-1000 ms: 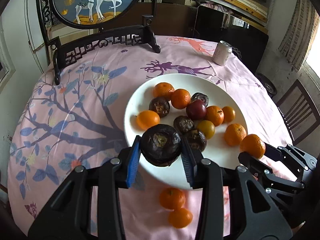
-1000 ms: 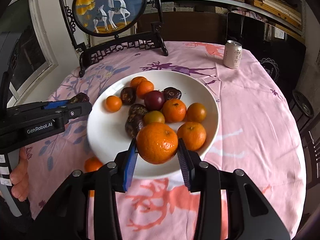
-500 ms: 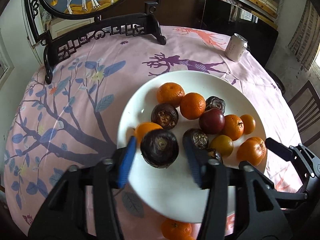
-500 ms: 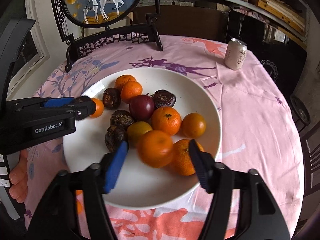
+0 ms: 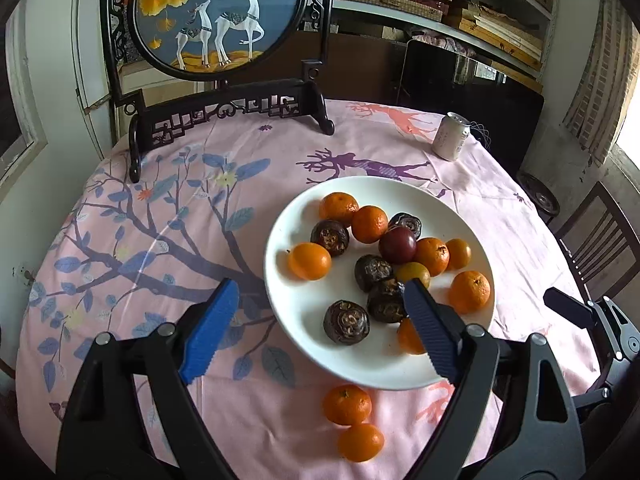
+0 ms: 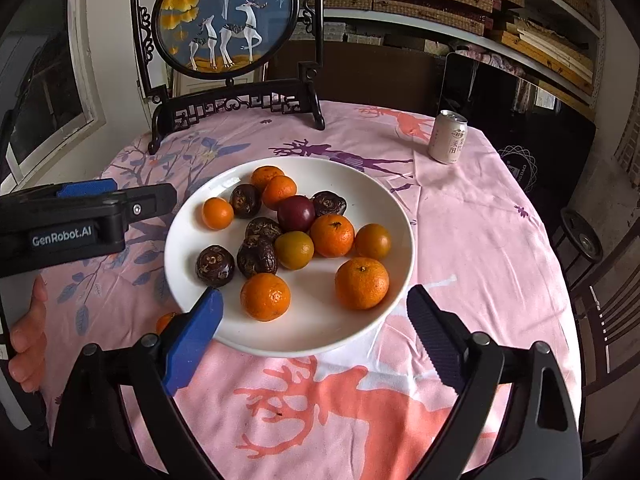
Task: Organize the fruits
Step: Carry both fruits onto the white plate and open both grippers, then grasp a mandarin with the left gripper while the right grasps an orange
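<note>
- On the round table under a pink printed cloth [image 5: 168, 216], we see a white plate [image 6: 320, 336] heaped with fruit: small oranges, dark wrinkled fruits, one smooth purple plum [image 6: 296, 213] and a yellowish one near the middle.
- Our left gripper [image 5: 320, 328] hangs over the plate's near left edge, its jaws opening wide and gripping nothing; a dark wrinkled fruit [image 5: 346, 322] lies on the plate between its blue pads.
- Our right gripper [image 6: 316, 332] is likewise spreading its jaws, with nothing held; an orange [image 6: 265, 297] sits on the plate just beyond its left pad.
- Off the plate, two oranges [image 5: 347, 404] lie on the cloth by the near rim.
- At the far side stand a drink can [image 6: 447, 137] and a framed deer screen [image 5: 218, 12].
</note>
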Demonstrator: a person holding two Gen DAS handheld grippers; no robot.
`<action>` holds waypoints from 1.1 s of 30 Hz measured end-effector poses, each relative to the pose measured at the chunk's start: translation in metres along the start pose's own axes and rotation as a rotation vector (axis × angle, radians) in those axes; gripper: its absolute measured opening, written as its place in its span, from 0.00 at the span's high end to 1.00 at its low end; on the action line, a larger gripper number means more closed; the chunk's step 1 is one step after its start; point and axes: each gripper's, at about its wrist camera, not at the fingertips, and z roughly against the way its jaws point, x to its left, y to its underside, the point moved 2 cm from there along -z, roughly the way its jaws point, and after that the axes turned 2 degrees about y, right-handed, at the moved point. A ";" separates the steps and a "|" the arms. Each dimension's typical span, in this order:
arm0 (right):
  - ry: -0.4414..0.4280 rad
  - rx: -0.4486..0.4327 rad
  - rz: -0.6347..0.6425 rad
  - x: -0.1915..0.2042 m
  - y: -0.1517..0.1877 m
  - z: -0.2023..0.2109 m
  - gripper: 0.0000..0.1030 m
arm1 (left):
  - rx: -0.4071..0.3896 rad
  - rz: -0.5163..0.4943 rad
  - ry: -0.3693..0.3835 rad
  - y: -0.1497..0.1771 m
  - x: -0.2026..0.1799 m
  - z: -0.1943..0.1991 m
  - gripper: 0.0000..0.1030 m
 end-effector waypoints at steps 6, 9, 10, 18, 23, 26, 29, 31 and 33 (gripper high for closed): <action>-0.006 -0.003 0.000 0.004 0.004 0.011 0.10 | 0.010 0.019 0.009 0.017 0.006 0.015 0.16; -0.024 0.007 0.004 0.011 0.013 0.018 0.10 | 0.006 0.030 -0.008 0.030 0.016 0.023 0.16; -0.037 0.015 0.005 0.015 0.017 0.020 0.10 | 0.005 0.034 -0.017 0.036 0.021 0.026 0.16; -0.180 0.141 0.053 0.073 0.065 0.008 0.09 | 0.036 0.066 -0.086 0.090 0.065 0.042 0.16; -0.192 0.171 0.060 0.096 0.067 -0.009 0.09 | 0.058 0.091 -0.095 0.111 0.085 0.048 0.16; -0.181 0.180 0.070 0.103 0.067 -0.020 0.10 | 0.057 0.113 -0.097 0.119 0.095 0.053 0.16; -0.184 0.198 0.081 0.109 0.067 -0.031 0.35 | 0.057 0.131 -0.097 0.121 0.101 0.056 0.16; -0.190 0.222 0.077 0.110 0.068 -0.041 0.52 | 0.055 0.135 -0.095 0.121 0.102 0.057 0.16; -0.178 0.211 0.084 0.110 0.067 -0.044 0.64 | 0.052 0.130 -0.093 0.120 0.099 0.058 0.16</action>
